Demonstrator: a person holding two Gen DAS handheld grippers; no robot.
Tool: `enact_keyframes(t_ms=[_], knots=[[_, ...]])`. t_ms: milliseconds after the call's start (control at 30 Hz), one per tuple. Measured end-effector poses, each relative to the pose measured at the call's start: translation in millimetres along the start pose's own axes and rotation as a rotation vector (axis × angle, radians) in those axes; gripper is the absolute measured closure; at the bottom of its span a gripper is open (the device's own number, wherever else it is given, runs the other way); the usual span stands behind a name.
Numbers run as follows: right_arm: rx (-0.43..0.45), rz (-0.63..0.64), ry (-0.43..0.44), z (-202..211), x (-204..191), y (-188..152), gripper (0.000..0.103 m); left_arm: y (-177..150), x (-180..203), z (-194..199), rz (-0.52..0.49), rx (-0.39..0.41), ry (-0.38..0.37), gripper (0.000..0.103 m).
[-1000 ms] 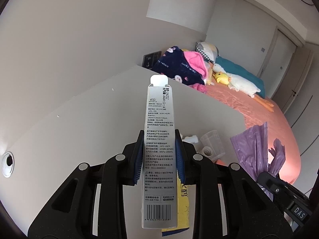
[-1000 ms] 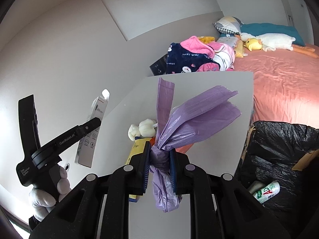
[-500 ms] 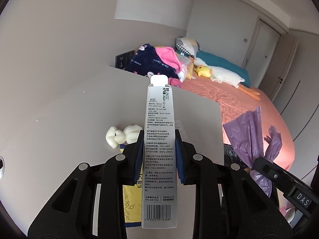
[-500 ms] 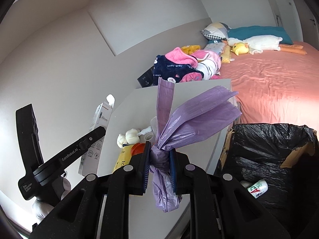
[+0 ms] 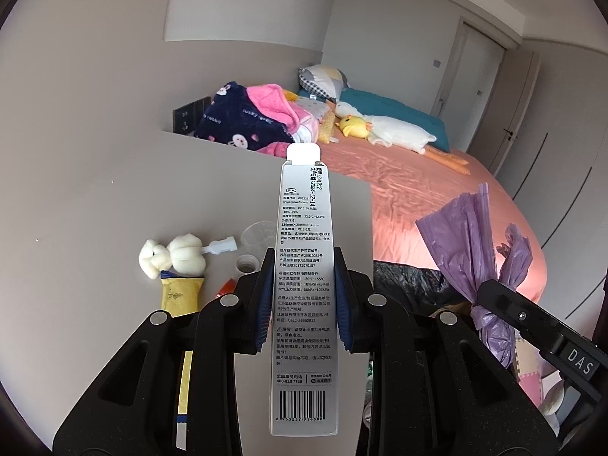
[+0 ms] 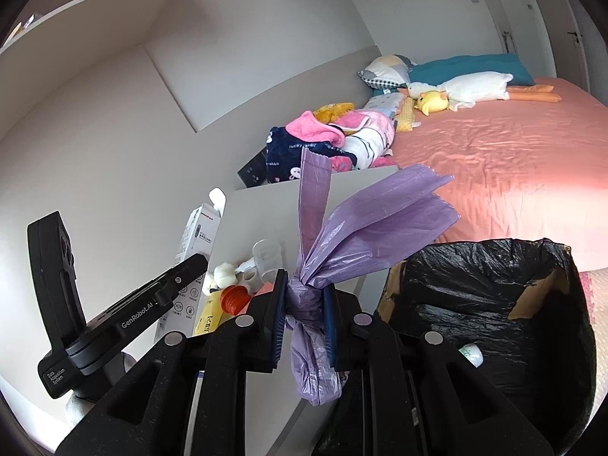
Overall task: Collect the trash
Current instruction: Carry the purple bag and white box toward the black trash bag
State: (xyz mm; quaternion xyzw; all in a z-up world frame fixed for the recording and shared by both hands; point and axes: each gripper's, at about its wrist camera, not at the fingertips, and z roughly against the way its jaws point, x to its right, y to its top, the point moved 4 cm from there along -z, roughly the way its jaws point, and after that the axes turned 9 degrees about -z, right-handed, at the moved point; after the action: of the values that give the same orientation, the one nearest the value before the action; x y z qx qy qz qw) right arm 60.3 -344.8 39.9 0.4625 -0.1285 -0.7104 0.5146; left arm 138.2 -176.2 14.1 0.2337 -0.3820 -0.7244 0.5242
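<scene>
Printed box (image 5: 304, 285): smooth cardboard. Purple bag (image 6: 342, 235): thin crinkled plastic. Bin liner (image 6: 494, 285): glossy black plastic. Tabletop (image 5: 152, 190): matt.

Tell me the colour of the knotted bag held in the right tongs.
Light purple. The knotted bag is pinched at its knot by the right tongs; the right wrist view shows it best.

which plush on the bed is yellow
The small duck, lying against the neck of the long white goose. The goose is white with orange feet; the duck is all yellow and far smaller.
</scene>
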Motion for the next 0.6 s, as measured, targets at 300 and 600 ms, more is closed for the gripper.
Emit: enact_keyframes(t_ms=[300, 600], knots=[[0.042, -0.041, -0.041, 18.6, 29.4, 10.2, 0.084, 0.3, 35.7, -10.9, -0.052, -0.015, -0.059, 0.076], [0.092, -0.094, -0.085, 36.7, 60.6, 23.1, 0.084, -4.1, 72.2, -21.4, -0.116, -0.035, -0.149, 0.076]])
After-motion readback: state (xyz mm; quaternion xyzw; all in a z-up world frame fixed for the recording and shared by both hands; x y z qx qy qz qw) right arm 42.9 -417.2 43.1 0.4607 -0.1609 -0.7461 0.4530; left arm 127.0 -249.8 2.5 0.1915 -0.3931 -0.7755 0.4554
